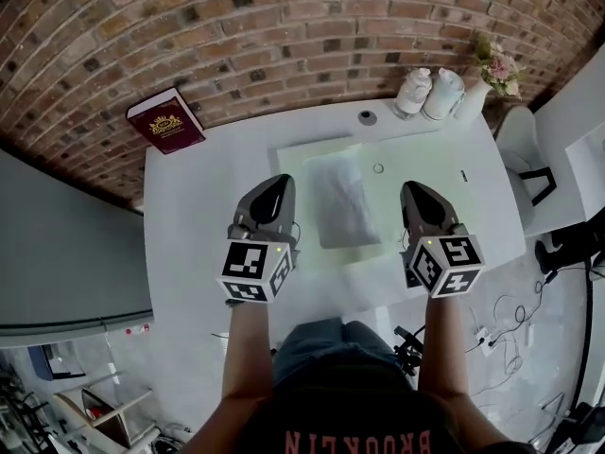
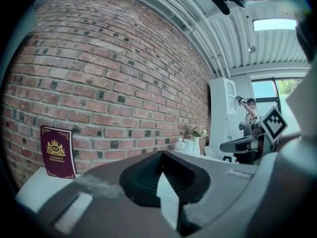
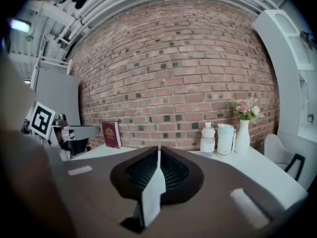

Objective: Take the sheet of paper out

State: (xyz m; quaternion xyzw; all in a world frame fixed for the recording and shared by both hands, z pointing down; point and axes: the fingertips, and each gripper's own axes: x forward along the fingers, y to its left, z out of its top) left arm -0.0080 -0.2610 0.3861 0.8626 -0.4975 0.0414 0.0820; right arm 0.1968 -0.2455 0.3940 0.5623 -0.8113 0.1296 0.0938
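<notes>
The sheet of paper (image 1: 344, 211) lay in its clear sleeve (image 1: 331, 170) on the tabletop (image 1: 189, 216), between the clenched left tongs (image 1: 278, 182) and barely parted right tongs (image 1: 416, 189), both empty, likely poised to pin and pull.

A red-brick wall (image 1: 284, 36) runs behind the far edge of the white rectangular table (image 1: 189, 216). A white moulded chair (image 1: 520, 130) stands off its right edge. Pale grey floor (image 1: 553, 287) strewn with dark cables (image 1: 515, 315) lies beyond the near right corner.
</notes>
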